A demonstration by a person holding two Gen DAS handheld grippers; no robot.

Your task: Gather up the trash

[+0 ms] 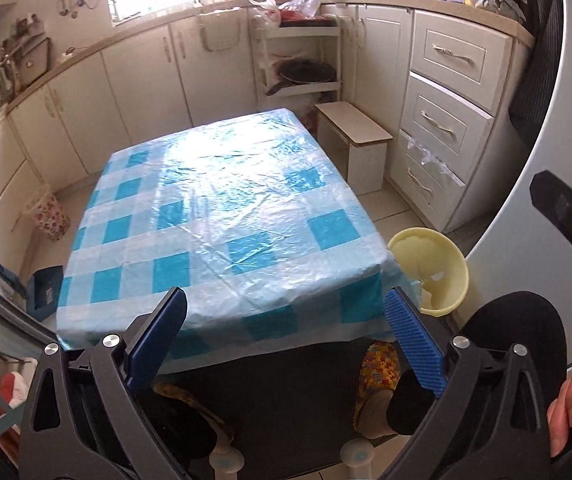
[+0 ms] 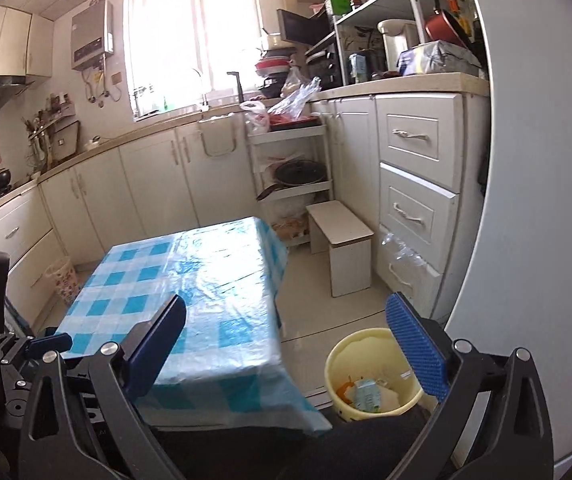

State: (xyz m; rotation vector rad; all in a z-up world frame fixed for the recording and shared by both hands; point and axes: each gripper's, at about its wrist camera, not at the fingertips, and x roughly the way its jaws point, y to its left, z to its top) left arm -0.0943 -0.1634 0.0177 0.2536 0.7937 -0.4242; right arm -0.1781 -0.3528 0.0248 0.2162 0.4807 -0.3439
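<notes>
Tabletop first: the blue-checked plastic cloth on the table [image 1: 221, 216] shows only creases and window glare, and I see no scrap left on it in either view. The trash is down in the yellow bin [image 2: 370, 376], which stands on the floor just beside the table's near right corner. Looking into it from my right-hand camera I make out a small green-and-white carton [image 2: 366, 394], some pale paper and an orange bit; the rest is too jumbled to name.

My left gripper [image 1: 286, 336] hangs over the near edge of the table with its blue pads wide apart and nothing between them. My right gripper [image 2: 294, 344] is likewise spread and empty, held above the gap between table and bin, its right pad crossing in front of the bin's rim.

So I judge the collecting to be at or near its end: the pieces seem to be binned and both tongs are free. What the next move calls for, I think, is a check rather than a grab: sweeping the cameras over the floor around the table legs, which the hanging cloth hides from me. If a stray piece turns up, I would close on it with the nearer tongs and drop it in from over the rim.
</notes>
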